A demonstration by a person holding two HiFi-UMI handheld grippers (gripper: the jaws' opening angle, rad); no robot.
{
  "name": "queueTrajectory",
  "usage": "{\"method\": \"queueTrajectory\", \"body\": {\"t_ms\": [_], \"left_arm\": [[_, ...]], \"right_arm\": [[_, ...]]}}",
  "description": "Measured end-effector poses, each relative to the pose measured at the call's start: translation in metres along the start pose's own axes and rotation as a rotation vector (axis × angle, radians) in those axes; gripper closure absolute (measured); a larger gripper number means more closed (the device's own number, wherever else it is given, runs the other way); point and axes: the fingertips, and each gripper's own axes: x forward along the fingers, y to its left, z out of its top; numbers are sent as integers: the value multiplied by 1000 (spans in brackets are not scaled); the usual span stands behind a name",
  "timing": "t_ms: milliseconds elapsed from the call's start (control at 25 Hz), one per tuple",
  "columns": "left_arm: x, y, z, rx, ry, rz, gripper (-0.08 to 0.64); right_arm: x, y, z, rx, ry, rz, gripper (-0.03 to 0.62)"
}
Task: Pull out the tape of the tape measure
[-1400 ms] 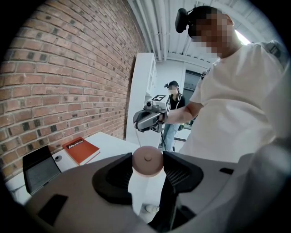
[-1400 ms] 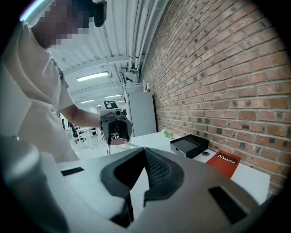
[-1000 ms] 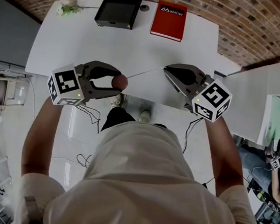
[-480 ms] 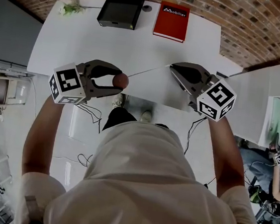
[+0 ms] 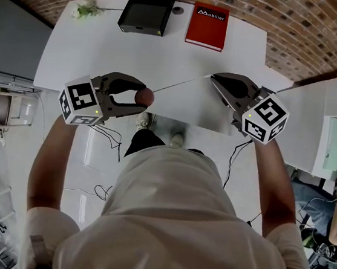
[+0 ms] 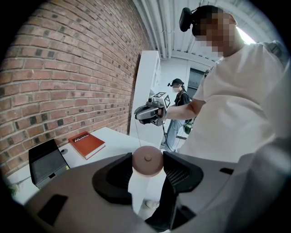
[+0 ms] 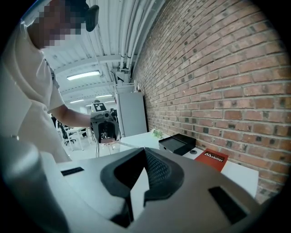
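Observation:
A round brown tape measure (image 5: 144,97) (image 6: 147,161) sits between the pads of my left gripper (image 5: 140,96), which is shut on its sides and held over the table's near edge. A thin white tape (image 5: 181,82) (image 6: 138,134) runs taut from it up and to the right, to my right gripper (image 5: 214,77). The right gripper is shut on the tape's end, its jaws pressed together in the right gripper view (image 7: 145,154). From there the left gripper (image 7: 105,132) with the tape measure (image 7: 107,141) shows straight ahead.
At the back of the white table (image 5: 105,50) lie a black box (image 5: 146,10), a red book (image 5: 205,24) and a small sprig of white flowers (image 5: 83,9). A second white table (image 5: 317,112) stands to the right. Another person (image 6: 177,104) stands farther back.
My right gripper has moved to the right and slightly away with the tape's end, so more tape is out. The left gripper and the tape measure have stayed in place.

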Motion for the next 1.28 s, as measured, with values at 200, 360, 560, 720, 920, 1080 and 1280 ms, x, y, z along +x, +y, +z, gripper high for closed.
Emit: {"method": "queueTrajectory", "body": {"t_ms": [200,360,560,720,920,1080,1280], "left_arm": [[0,2,-1,0,6,2,353],[1,3,-5,-8,14,8,353],[1,4,-8,-11,23,9,353],[2,4,-8,-8,31,13,353],[1,6,-10,-13,35,15,353],[0,7,-13,-22,38,16,353],[-1,7,-12,-28,32,17,353]], "right_arm": [[-2,-11,-2,10,-1,-35,587],[-8,-23,-8,25,1,-64,588],[-12,-31,-11,36,-3,-88,588],[-18,-37,-12,38,-6,-103,588],[-20,-41,-15,35,-3,-112,587],[-23,-47,-14,37,-3,-128,587],[-26,-50,-15,36,0,-138,587]]}}
